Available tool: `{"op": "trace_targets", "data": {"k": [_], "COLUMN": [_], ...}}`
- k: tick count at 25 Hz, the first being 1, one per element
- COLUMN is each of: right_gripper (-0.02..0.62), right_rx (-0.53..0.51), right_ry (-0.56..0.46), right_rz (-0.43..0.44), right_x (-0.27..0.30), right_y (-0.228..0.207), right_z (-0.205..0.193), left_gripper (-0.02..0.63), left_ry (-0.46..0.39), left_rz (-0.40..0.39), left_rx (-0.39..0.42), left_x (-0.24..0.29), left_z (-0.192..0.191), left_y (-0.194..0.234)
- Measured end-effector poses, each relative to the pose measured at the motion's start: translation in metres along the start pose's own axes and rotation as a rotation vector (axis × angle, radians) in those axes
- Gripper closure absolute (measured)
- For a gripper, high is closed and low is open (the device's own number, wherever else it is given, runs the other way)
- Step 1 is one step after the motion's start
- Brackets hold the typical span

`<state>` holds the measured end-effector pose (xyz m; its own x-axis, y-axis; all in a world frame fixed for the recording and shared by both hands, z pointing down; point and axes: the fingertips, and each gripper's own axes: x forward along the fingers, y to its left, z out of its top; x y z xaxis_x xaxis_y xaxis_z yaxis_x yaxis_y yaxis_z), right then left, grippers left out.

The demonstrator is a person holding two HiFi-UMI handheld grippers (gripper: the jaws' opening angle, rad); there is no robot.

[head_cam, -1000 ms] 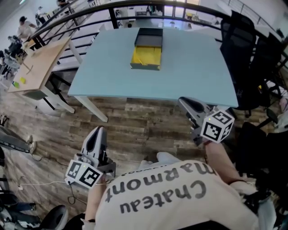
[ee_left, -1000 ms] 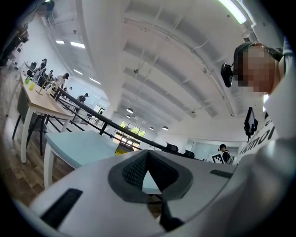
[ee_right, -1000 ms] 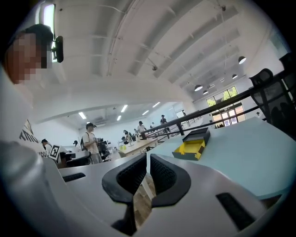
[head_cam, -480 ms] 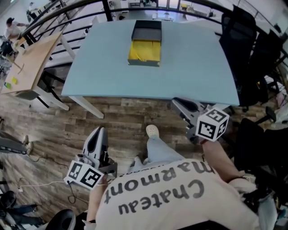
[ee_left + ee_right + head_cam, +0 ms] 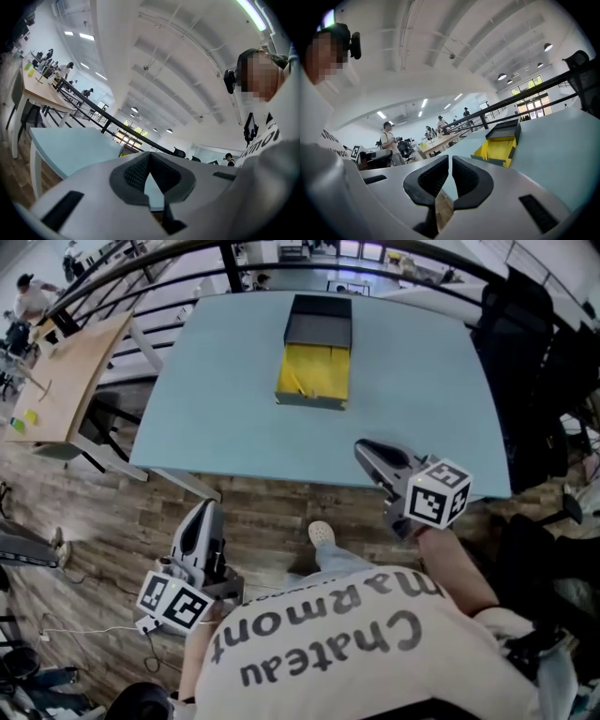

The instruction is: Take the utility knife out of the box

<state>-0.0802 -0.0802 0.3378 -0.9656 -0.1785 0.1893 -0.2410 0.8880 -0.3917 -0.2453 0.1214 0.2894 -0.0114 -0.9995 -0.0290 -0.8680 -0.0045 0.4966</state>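
At the far left a wooden desk [image 5: 70, 381] stands apart from the tabletop [image 5: 234, 399], with plank floor [image 5: 94, 512] below it.

Your left gripper [image 5: 204, 510] hangs low over that floor, short of the tabletop's near edge and pointing roughly level toward it. In the left gripper view its jaws are pressed together at the tips, with nothing between them [image 5: 149, 154]. Past them you see the pale blue tabletop [image 5: 70, 145].

At mid-width, toward the far side of the tabletop, lies the box [image 5: 316, 352]. It is open: the black lid [image 5: 319, 322] lies at its far end and the yellow inside faces up. The utility knife cannot be made out against that yellow lining in any view. Both grippers are well apart from the box.

Your shoe [image 5: 322, 534] shows on the floor between the two grippers.

Your right gripper [image 5: 361, 446] is higher in the head view, its tips over the near edge of the tabletop, right of the box and aimed toward it. In the right gripper view its jaws stand very narrow [image 5: 450, 159], with only a thin slit between the pads and nothing in it. The box [image 5: 501, 143] lies ahead and to the right on the tabletop [image 5: 562, 140].

Black chairs [image 5: 534, 343] crowd the tabletop's right side.
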Motion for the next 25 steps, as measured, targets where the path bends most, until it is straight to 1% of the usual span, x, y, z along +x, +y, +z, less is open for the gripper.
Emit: {"op": "trace_targets", "data": {"k": [3, 7, 13, 16, 19, 21, 23, 25], "right_gripper": [0.546, 0.546, 0.546, 0.546, 0.546, 0.546, 0.546, 0.546], "right_rx": [-0.014, -0.055, -0.062, -0.077, -0.063, -0.048, -0.031, -0.013], "right_ry": [0.0, 0.013, 0.013, 0.018, 0.017, 0.026, 0.04, 0.047], "right_rz": [0.016, 0.045, 0.06, 0.052, 0.032, 0.017, 0.005, -0.007], "right_x": [0.026, 0.06, 0.095, 0.098, 0.089, 0.086, 0.087, 0.089], "right_y": [-0.019, -0.04, -0.077, -0.09, -0.104, -0.115, -0.128, -0.136], "right_z": [0.018, 0.039, 0.066, 0.074, 0.081, 0.085, 0.084, 0.079], "left_gripper": [0.603, 0.603, 0.603, 0.603, 0.603, 0.603, 0.603, 0.603], "left_ry": [-0.007, -0.027, -0.037, -0.027, -0.005, 0.025, 0.055, 0.061], "left_rz": [0.004, 0.011, 0.035, 0.073, 0.102, 0.116, 0.116, 0.088], "left_rx": [0.021, 0.005, 0.004, 0.003, 0.003, 0.032, 0.058, 0.04], "left_x": [0.03, 0.066, 0.108, 0.122, 0.135, 0.15, 0.167, 0.181], "left_z": [0.011, 0.022, 0.031, 0.032, 0.032, 0.032, 0.029, 0.026], "left_y": [0.011, 0.03, 0.051, 0.06, 0.058, 0.056, 0.055, 0.056]}}
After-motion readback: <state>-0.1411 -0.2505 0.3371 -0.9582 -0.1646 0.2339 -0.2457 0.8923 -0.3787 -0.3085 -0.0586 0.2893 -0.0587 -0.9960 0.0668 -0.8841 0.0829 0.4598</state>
